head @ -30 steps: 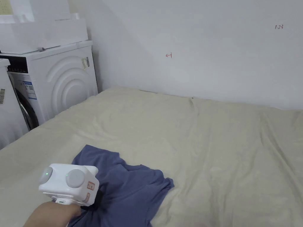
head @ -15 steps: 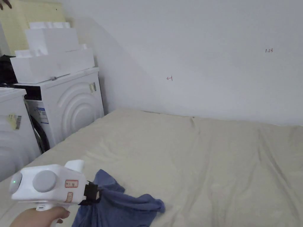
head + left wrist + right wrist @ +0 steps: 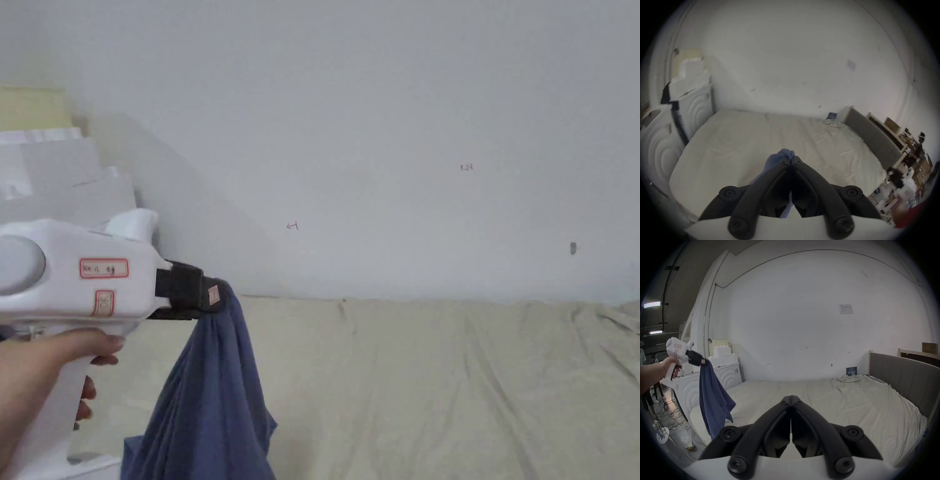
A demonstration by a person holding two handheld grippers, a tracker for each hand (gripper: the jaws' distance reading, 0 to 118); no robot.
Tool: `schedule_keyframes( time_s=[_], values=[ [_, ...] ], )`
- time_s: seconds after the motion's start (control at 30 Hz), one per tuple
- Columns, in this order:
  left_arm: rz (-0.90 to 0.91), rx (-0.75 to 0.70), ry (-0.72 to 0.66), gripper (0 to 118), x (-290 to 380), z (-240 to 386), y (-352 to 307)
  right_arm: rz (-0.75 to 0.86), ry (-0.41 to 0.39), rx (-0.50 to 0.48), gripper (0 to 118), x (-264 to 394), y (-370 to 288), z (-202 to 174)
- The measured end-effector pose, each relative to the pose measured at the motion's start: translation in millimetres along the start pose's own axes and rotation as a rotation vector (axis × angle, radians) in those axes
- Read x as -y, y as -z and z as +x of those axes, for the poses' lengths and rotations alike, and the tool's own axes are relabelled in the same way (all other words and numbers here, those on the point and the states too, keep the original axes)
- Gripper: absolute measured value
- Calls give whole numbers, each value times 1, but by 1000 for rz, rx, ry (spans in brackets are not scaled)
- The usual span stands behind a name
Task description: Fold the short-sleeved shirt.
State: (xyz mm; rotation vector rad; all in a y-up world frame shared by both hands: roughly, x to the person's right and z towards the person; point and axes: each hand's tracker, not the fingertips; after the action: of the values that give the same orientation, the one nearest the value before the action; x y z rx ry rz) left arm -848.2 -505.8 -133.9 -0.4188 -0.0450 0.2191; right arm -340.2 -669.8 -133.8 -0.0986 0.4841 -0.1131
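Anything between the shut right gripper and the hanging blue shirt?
Nothing: in the right gripper view, bare beige bedsheet separates the right gripper from the blue shirt.

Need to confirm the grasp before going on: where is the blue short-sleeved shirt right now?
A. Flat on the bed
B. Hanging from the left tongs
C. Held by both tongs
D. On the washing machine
B: the left tongs are shut on the bunched blue short-sleeved shirt, which hangs down from them.

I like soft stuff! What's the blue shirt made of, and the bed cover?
The blue short-sleeved shirt looks like soft, matte knit cloth, maybe cotton: it drapes limply from the left hand-held gripper. The beige bed sheet looks like matte woven fabric, creased with wrinkles.
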Motion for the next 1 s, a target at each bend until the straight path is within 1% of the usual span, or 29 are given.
schedule_keyframes(
  time_s=[0.1, 0.17, 0.2, 0.23, 0.3, 0.37, 0.47, 0.6, 0.67, 0.8, 0.9, 1.0],
  values=[
    [21, 119, 31, 0, -32, 58, 16, 32, 18, 20, 2, -7, -9, 16],
    [5, 180, 92, 0, -49, 100, 36, 63, 3, 62, 2, -13, -17, 26],
    [4, 200, 109, 0, -51, 113, 43, 67, -1, 65, 2, -14, -19, 30],
    [-11, 191, 160, 0, -55, 133, 56, 67, -1, 61, 2, -16, -22, 37],
    [-43, 233, 184, 0, -53, 160, 82, 75, 2, 75, 2, -18, -27, 48],
    [-73, 245, 201, 0, -47, 184, 111, 78, 13, 100, 2, -17, -31, 59],
    [-152, 283, 224, 0, -22, 215, 171, 77, 26, 113, 2, -10, -37, 77],
    [-312, 303, 258, 0, 34, 248, 257, 40, 2, 155, 2, 6, -38, 97],
    [-390, 299, 271, 0, 65, 260, 302, 13, -4, 167, 2, 15, -35, 107],
    [-567, 256, 286, 0, 132, 280, 378, -38, 12, 188, 2, 33, -30, 126],
    [-665, 215, 302, 0, 172, 284, 416, -70, 26, 198, 2, 46, -25, 136],
    [-680, 203, 325, 0, 197, 287, 433, -103, 46, 200, 2, 58, -20, 144]
  ],
)
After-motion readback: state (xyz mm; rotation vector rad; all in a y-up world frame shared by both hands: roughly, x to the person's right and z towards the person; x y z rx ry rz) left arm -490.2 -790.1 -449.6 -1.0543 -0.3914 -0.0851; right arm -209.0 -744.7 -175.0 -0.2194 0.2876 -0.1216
